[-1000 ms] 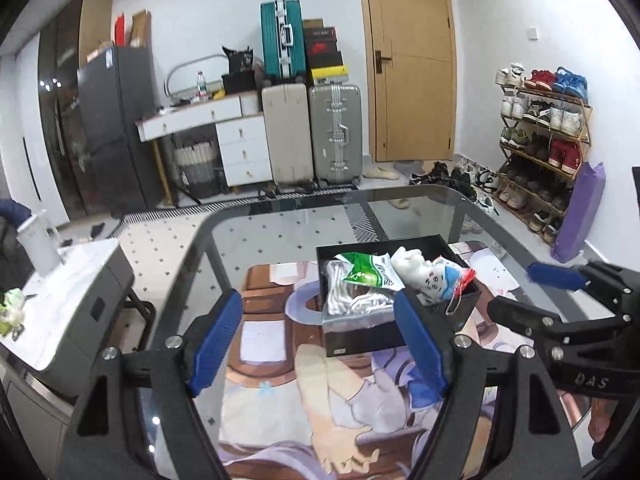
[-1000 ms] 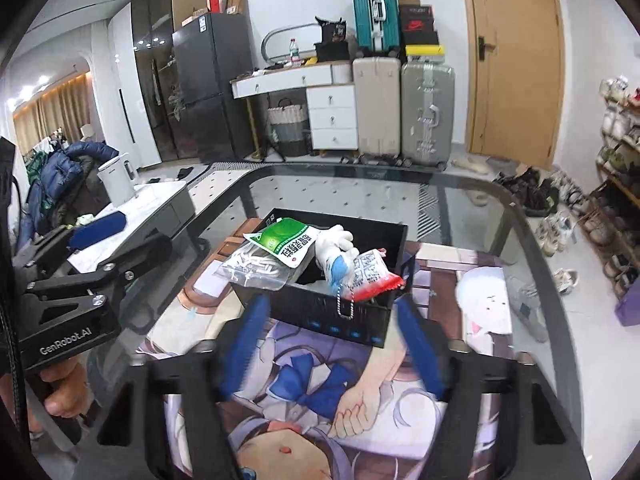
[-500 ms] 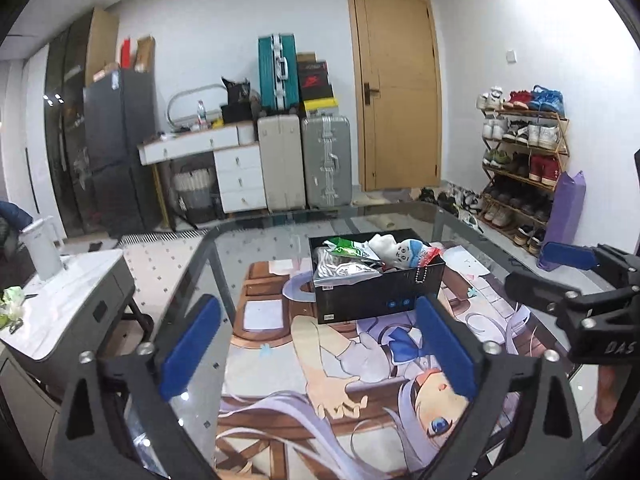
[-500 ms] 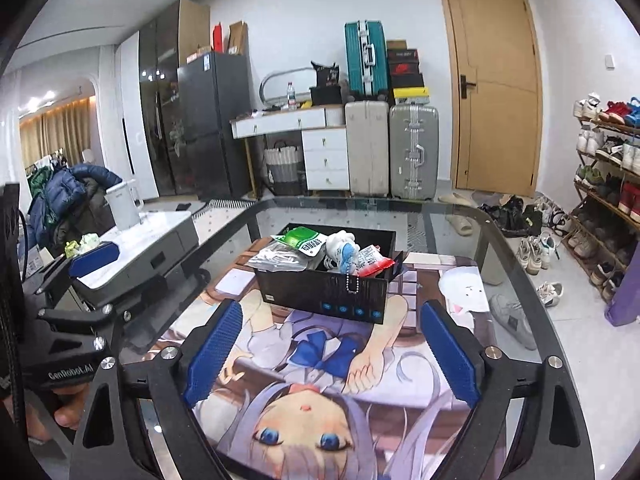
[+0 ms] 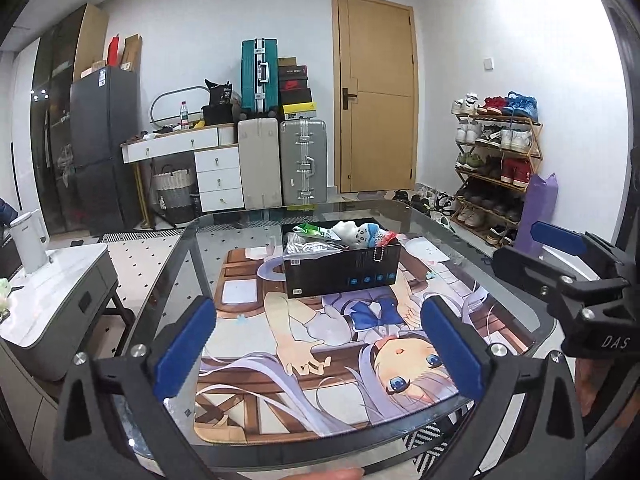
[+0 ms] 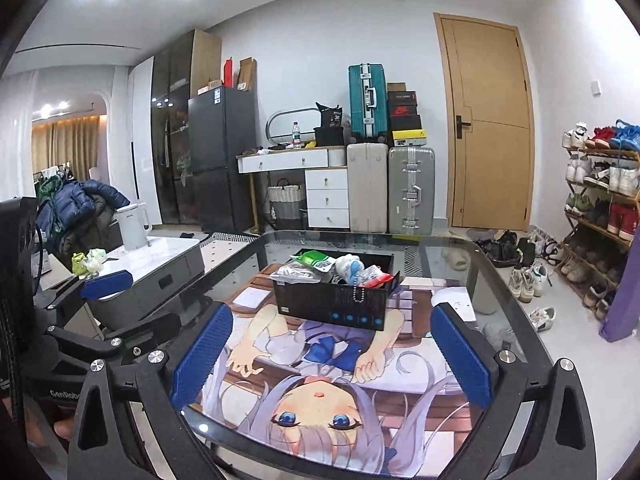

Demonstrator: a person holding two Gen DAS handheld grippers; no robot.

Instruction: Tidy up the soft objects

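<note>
Glass table (image 5: 460,228) carries an illustrated mat (image 5: 320,344) where the black box (image 5: 344,270) (stuffed with soft objects (image 5: 340,236)) sits. Left gripper (image 5: 316,346) and right gripper (image 6: 332,354) hover before it, jaws spreading wider, nothing between them.

My 2 wrist cameras look forward and slightly down from the near edge of the glass table (image 5: 460,216). Both share the black box (image 5: 344,272) (image 6: 332,300) mid-table, the left from further left.

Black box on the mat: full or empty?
Full: the black box has packets and a plush toy heaped above its rim.
</note>
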